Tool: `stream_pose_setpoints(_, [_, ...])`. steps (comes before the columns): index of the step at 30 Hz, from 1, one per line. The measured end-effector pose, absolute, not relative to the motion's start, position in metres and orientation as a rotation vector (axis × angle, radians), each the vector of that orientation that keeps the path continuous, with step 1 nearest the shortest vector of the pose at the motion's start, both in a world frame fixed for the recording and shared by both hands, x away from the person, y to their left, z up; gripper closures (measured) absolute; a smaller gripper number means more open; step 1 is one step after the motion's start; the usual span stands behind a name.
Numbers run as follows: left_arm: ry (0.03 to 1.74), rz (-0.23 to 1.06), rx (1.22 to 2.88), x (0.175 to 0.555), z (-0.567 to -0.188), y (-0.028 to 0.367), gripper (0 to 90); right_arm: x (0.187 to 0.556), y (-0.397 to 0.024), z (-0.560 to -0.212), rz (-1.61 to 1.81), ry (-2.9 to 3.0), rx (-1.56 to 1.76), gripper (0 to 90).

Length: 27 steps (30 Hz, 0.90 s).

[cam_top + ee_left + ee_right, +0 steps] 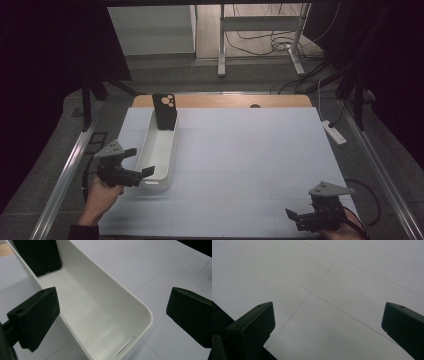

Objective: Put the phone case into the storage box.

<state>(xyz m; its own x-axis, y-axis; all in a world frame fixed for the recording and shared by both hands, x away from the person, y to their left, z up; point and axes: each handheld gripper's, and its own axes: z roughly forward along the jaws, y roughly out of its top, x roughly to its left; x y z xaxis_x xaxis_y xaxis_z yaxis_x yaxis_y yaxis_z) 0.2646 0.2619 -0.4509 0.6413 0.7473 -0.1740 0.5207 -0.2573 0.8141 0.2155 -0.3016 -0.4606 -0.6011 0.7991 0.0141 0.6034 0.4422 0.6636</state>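
Note:
A long white bin (pixel 159 150) lies lengthwise on the left part of the white table. A black phone case (pixel 165 111) with round camera holes stands leaning at the bin's far end. My left gripper (pixel 140 161) is open at the bin's near end, one jaw on each side of it. In the left gripper view the bin's rim (pixel 140 306) runs between the wide-apart jaws of my left gripper (pixel 113 305), and the case's lower part (pixel 37 257) shows at the top left. My right gripper (pixel 300 219) hovers open at the table's near right corner, and in its own view my right gripper (pixel 328 312) holds nothing.
The white table mat (pixel 240 150) spreads wide between the bin and the right gripper. A wooden strip (pixel 225 101) edges the far side. A white power strip (pixel 334 132) lies off the right edge. Metal rails (pixel 65 170) flank the table.

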Motion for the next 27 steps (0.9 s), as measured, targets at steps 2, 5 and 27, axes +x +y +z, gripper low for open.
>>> stream_pose_setpoints(2, [0.997,0.311,1.932,0.260,-0.451,0.261,0.0,0.215,-0.302,-0.461,0.920,2.396,1.203,0.0])
stream_pose_setpoints(5, [1.000,0.322,1.930,0.255,-0.451,0.260,0.0,0.215,-0.301,-0.461,0.918,2.397,1.203,0.0])
stream_pose_setpoints(27, [1.014,0.368,1.935,0.212,-0.458,0.256,0.0,0.215,-0.302,-0.460,0.927,2.391,1.196,0.0])
